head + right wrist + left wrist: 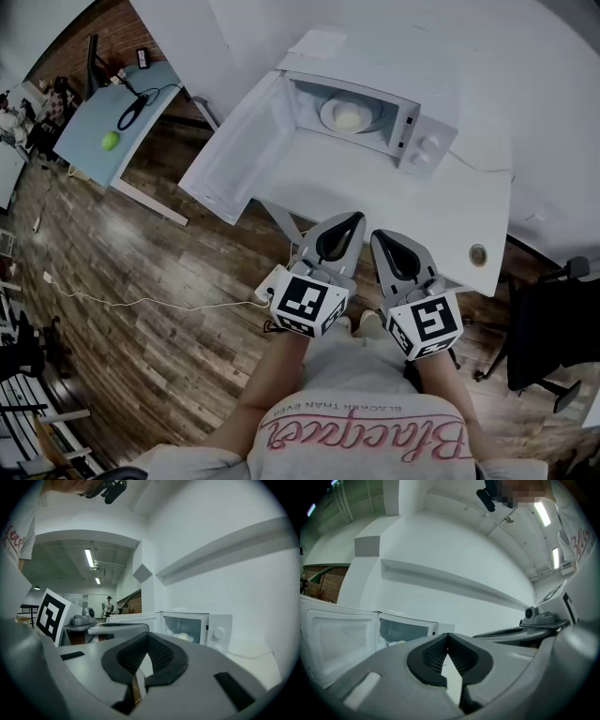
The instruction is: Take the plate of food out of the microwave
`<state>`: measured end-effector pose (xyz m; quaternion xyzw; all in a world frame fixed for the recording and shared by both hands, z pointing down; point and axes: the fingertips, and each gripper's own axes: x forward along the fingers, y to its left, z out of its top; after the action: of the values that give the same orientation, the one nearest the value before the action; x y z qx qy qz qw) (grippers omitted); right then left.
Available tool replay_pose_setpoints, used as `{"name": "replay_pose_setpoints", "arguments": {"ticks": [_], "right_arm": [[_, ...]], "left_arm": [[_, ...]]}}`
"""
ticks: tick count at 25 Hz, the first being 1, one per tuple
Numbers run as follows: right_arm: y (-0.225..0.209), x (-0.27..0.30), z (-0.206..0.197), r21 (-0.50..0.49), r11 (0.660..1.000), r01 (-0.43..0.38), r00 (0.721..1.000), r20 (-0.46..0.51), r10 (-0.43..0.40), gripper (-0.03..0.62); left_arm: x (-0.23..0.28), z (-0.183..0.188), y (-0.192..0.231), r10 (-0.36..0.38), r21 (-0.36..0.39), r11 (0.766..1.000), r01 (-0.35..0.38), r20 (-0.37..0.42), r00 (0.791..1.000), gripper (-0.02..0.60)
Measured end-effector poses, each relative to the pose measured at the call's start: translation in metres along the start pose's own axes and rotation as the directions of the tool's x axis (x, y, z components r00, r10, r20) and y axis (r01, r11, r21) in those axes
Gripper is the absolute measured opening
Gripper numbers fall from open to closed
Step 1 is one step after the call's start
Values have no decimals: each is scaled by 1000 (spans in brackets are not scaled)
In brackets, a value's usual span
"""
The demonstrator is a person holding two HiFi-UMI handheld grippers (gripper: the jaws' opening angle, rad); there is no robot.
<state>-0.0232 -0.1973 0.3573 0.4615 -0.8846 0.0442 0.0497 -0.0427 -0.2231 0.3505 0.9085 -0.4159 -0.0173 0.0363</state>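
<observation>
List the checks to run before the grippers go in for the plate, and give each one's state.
1. The microwave has its door open: ok, swung wide.
2. The plate with food sits inside: ok.
3. The left gripper is open for a grasp: not ok, shut and empty.
4. The right gripper is open for a grasp: not ok, shut and empty.
5. The table is bare between grippers and microwave: ok.
6. The plate rim is free to grip: cannot tell.

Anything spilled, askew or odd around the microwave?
Nothing stands out. The microwave has its door swung wide open, the plate of food sits inside with the food on it, and the white table shows no spill.
</observation>
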Motion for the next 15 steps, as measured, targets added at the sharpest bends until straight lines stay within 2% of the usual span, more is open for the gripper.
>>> {"name": "replay_pose_setpoints", "arguments": {"ticks": [5,11,15], "right_arm": [[-3,3,-3,3,1000,-1,1000,-15,1,11],[-9,6,-3,-85,996,7,1000,-9,-7,11],[-19,14,0,-61,998,-5,1000,-2,5,11]], "left_arm": [[3,-3,5,7,-8,1000,-7,-9,1000,6],[12,-8,6,10,-9,1000,-10,-21,1000,6],[22,-9,10,10,-7,1000,-10,-24,1000,6]]}}
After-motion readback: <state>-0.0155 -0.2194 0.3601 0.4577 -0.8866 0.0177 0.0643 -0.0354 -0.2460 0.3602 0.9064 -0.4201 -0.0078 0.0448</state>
